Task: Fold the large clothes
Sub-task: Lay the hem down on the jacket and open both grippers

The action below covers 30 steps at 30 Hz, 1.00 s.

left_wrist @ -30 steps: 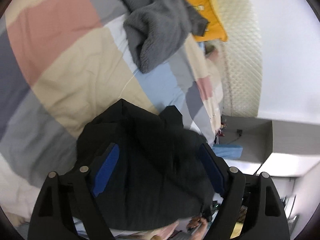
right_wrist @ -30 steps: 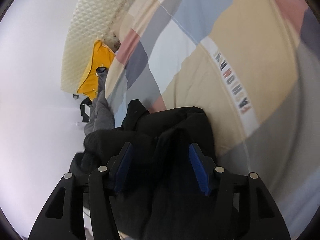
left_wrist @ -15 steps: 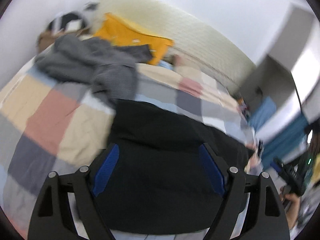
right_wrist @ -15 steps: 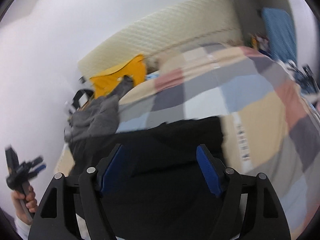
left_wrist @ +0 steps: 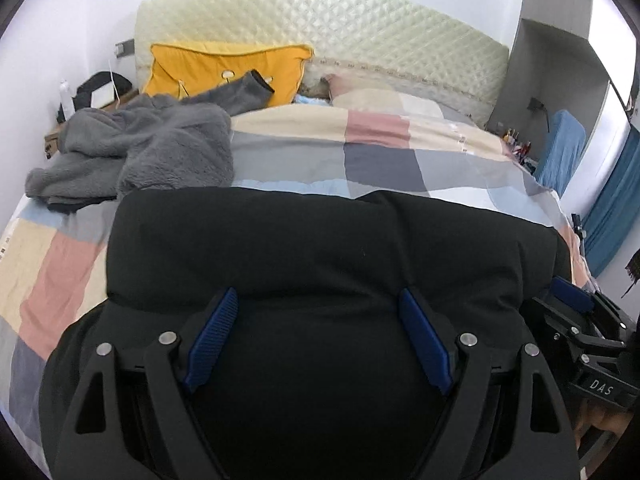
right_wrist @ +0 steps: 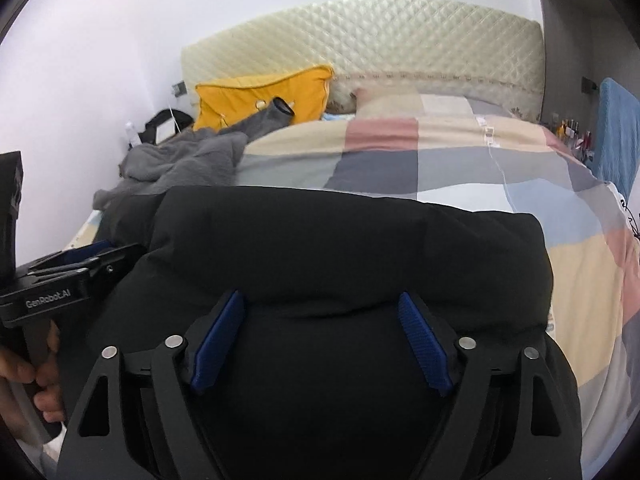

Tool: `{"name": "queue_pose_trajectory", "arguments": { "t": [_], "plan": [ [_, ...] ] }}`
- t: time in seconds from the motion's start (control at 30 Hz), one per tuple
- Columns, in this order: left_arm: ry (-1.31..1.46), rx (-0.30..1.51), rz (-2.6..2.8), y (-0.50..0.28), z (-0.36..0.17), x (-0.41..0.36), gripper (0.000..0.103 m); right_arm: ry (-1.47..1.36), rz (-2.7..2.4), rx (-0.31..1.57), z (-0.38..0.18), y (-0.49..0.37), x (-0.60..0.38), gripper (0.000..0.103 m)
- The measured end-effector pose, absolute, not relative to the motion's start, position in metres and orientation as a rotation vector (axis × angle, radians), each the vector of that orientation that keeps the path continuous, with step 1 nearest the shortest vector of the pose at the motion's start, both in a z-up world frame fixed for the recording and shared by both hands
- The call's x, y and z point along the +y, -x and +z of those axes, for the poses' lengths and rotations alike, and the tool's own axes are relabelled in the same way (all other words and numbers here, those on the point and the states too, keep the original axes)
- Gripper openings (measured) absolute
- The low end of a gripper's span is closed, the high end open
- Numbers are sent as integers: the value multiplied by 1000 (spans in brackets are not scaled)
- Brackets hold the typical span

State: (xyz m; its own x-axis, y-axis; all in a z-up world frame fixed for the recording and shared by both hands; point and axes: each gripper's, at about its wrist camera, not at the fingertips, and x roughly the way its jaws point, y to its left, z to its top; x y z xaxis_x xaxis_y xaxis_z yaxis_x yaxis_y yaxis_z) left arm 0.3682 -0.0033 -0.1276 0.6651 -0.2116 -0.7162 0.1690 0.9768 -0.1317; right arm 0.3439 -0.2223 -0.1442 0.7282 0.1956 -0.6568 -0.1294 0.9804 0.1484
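A large black padded garment (left_wrist: 320, 248) lies bunched at the near edge of the bed and fills the lower half of both views (right_wrist: 344, 248). My left gripper (left_wrist: 318, 336) is open, its blue pads (left_wrist: 212, 340) spread wide over the black fabric. My right gripper (right_wrist: 320, 338) is open the same way, blue pads (right_wrist: 420, 340) apart over the garment. Each gripper shows in the other's view: the right one at the right edge (left_wrist: 580, 320), the left one at the left edge (right_wrist: 68, 272). Whether any fabric is pinched is hidden.
A checked quilt (left_wrist: 380, 160) covers the bed. A grey fleece garment (left_wrist: 152, 148) lies heaped at the far left, beside a yellow pillow (left_wrist: 224, 68) against the cream quilted headboard (left_wrist: 360, 40). A blue cloth (left_wrist: 560, 148) hangs at the right wall.
Both grippers have swung from looking down at the quilt to looking level towards the headboard. The black garment has come with them and now lies spread wider along the bed's near edge.
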Motion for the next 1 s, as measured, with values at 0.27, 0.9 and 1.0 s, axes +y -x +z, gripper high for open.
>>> {"name": "queue_pose_trajectory", "arguments": {
  "t": [0.27, 0.9, 1.0],
  "plan": [
    [24, 833, -184, -380, -146, -12, 85, -57, 156, 772, -164, -367, -212, 88],
    [-96, 751, -202, -361, -147, -3, 87, -86, 244, 753, -169, -361, -218, 93],
    [-58, 695, -179, -350, -130, 15, 87, -68, 229, 699, -146, -349, -231, 93]
  ]
}}
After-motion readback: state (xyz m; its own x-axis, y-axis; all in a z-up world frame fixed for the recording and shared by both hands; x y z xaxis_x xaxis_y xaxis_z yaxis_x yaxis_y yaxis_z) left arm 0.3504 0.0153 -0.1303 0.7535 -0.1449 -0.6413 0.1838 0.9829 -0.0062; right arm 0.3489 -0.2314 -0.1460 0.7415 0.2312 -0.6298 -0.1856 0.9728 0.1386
